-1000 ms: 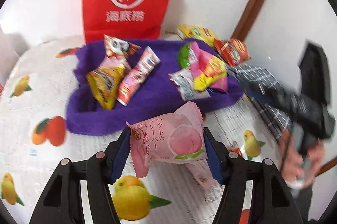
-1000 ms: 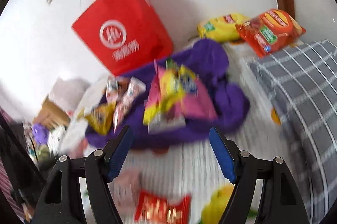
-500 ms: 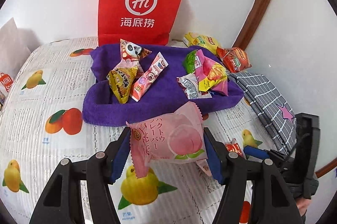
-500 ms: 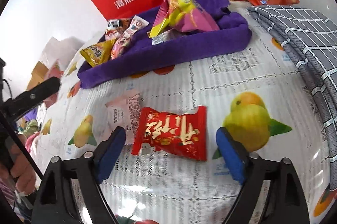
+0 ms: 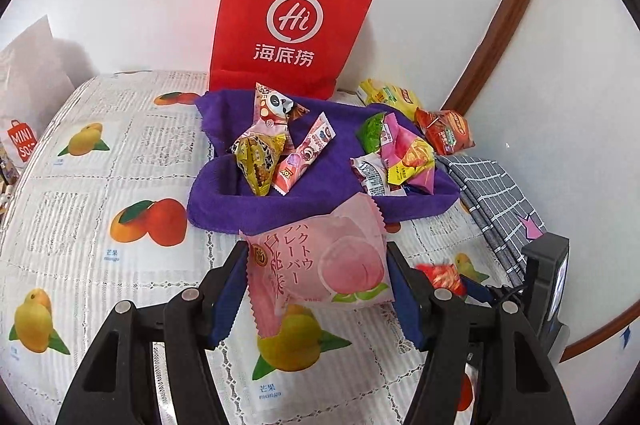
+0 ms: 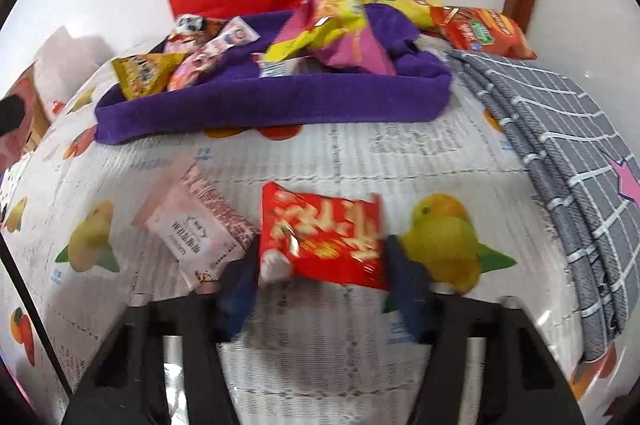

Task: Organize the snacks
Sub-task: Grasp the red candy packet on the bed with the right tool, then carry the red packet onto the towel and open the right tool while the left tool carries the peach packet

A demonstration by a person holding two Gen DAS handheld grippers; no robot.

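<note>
Right jaws just closed onto red packet (image 6: 320,237); left jaws clamp pink peach packet (image 5: 320,261); bag (image 5: 296,21) reads "Hi".

A: What colours sit near the middle?

B: The soft deep-purple cloth tray (image 5: 320,197) holds a mustard-yellow triangular packet (image 5: 256,161) with dark print at about nine o'clock in it, and a pink-and-yellow crinkled foil bag (image 5: 408,157) at three o'clock.

A: And behind it?

B: At twelve o'clock, the bright red paper carrier bag (image 5: 292,25) with a white round logo and white characters.

A: The cover beneath?

B: The white woven tablecloth (image 5: 80,193) is printed with yellow and orange mangoes and green leaves. At three o'clock lies the grey folded cloth with a white grid (image 6: 560,129) and a pink star.

A: Nearest packets?

B: The pale pink peach-printed wrapper (image 5: 320,265), and the shiny red wrapper with gold lettering (image 6: 320,237).
</note>
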